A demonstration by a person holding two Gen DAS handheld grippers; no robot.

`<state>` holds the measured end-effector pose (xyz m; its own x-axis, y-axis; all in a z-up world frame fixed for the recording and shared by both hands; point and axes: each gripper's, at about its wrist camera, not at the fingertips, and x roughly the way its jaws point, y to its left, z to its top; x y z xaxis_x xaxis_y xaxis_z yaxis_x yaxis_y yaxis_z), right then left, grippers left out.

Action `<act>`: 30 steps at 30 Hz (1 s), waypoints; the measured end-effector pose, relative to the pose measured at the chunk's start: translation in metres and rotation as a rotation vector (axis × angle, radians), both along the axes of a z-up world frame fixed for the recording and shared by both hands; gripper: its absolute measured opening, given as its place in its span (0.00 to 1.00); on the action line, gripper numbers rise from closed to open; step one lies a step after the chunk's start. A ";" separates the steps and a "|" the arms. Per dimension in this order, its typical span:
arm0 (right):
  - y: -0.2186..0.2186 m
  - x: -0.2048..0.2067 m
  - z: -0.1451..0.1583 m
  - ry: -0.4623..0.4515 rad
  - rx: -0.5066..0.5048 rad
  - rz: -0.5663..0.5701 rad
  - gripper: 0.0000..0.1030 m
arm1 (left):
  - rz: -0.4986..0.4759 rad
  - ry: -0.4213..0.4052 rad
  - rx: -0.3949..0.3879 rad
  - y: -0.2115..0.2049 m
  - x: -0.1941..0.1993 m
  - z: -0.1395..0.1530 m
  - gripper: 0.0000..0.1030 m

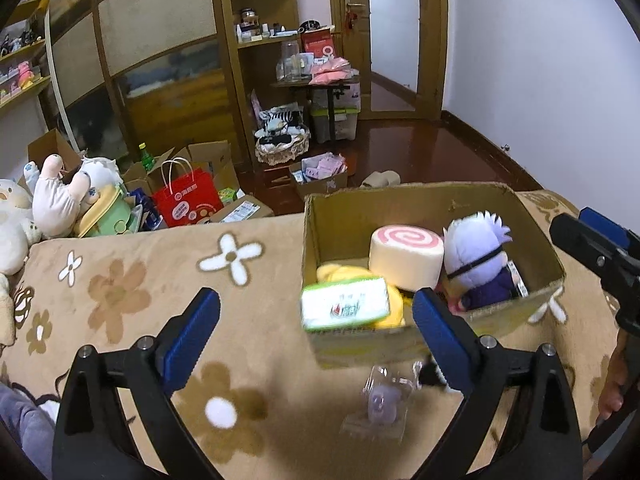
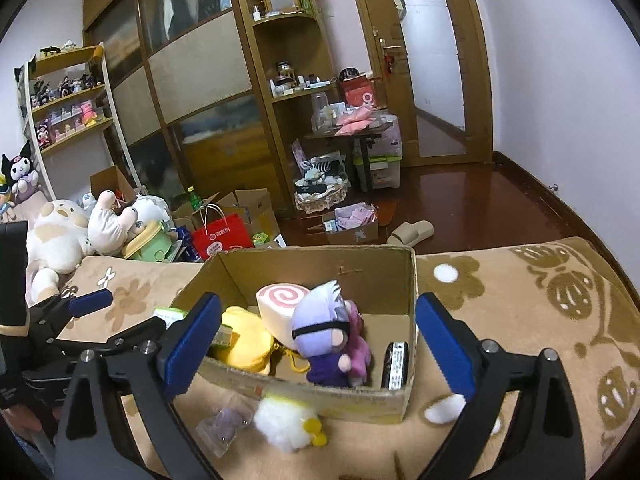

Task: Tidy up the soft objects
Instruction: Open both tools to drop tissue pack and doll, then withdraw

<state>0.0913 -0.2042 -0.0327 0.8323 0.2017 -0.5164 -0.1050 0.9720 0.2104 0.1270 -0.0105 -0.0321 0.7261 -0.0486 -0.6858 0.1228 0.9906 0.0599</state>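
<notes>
**Sitting in the Box**

Sitting on a flowery blanket [image 1: 120,280] is a cardboard box [image 1: 340,216] with soft toys in it. The green pack [image 1: 345,305] lies across the box's near corner, blurry, with its long side going left to right. It touches no tongs. A yellow toy [image 2: 244,336] is just under it. A pink swirl roll [image 1: 406,256] stands on its side in the middle, its round face pointing up and toward us. A purple doll [image 2: 324,340] sits next to the roll with its head up.

The left gripper [image 1: 316,328] is spread wide and holds nothing. The right gripper [image 2: 318,336] is spread wide too, and it is empty.

On the blanket in front of the box lie a white fluffy duck [image 2: 286,424] and a small clear bag [image 2: 222,428], close together.
</notes>
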 end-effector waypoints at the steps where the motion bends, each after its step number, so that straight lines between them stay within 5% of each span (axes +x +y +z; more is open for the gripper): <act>1: 0.000 -0.003 0.000 0.002 0.001 0.001 0.98 | 0.001 0.003 0.001 0.001 -0.002 0.001 0.93; 30: 0.009 -0.049 -0.012 0.068 -0.070 0.018 0.99 | 0.002 0.114 0.035 0.006 -0.062 -0.011 0.93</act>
<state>0.0418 -0.1953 -0.0445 0.7917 0.1779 -0.5845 -0.1105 0.9826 0.1495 0.0651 -0.0043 -0.0435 0.6433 -0.0222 -0.7653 0.1289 0.9884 0.0798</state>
